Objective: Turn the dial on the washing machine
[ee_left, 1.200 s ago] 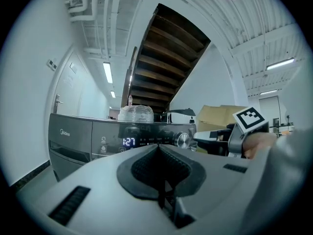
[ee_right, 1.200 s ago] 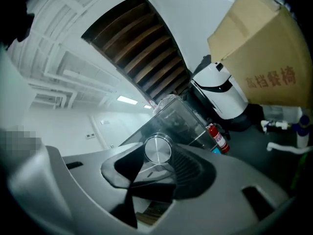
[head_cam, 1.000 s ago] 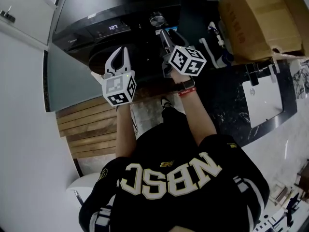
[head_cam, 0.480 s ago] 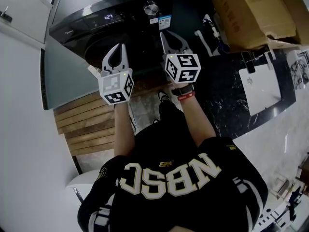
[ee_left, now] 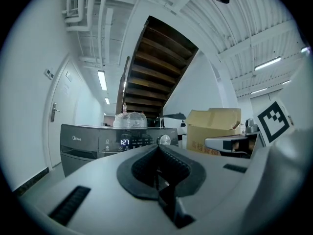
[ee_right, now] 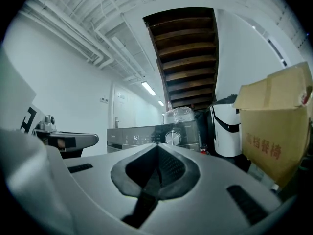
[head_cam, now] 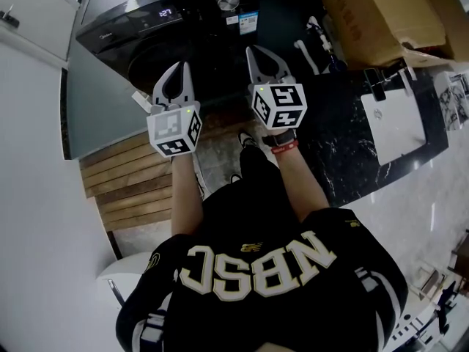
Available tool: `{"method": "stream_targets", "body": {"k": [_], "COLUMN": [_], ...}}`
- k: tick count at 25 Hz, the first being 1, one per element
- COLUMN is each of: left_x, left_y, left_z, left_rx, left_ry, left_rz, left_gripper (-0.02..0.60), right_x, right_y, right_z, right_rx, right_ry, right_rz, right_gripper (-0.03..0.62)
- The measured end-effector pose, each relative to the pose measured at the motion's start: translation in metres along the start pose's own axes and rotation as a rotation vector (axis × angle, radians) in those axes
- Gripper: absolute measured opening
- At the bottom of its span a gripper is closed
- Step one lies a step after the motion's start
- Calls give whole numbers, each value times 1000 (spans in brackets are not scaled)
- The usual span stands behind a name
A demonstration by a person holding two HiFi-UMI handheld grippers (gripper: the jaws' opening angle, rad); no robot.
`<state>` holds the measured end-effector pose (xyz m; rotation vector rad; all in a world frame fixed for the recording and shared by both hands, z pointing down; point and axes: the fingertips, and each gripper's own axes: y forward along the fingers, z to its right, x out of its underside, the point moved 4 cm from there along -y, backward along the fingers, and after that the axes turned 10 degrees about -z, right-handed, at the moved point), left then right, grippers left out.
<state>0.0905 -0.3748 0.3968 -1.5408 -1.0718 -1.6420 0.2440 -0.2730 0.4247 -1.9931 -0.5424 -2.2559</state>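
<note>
Black washing machine, silver dial near panel's right end. Left claw closed, empty; right claw just closed, empty; both well short, seemingly disengaged.

The dial sits right of the display on the washing machine, cardboard box further right.

Open air lies before the washing machine: nothing blocks the way to its dial or lit display. Just right of the machine a white-and-black appliance crowds that side, and a cardboard box stands beyond it. A plastic-wrapped bundle sits on the machine's top, behind the panel. A white wall closes the left.
</note>
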Motion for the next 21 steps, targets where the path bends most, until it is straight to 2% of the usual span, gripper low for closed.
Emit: {"method": "stream_targets", "body": {"k": [21], "left_x": [9], "left_y": [-24], "left_z": [13], "left_rx": [10], "left_ry": [-16], "left_rz": [20], "left_gripper": [14], "right_x": [11], "right_y": [-23], "right_z": [-7], "right_rx": [-8], "right_ry": [-30], "right_rz": [-10], "right_gripper": [8]}}
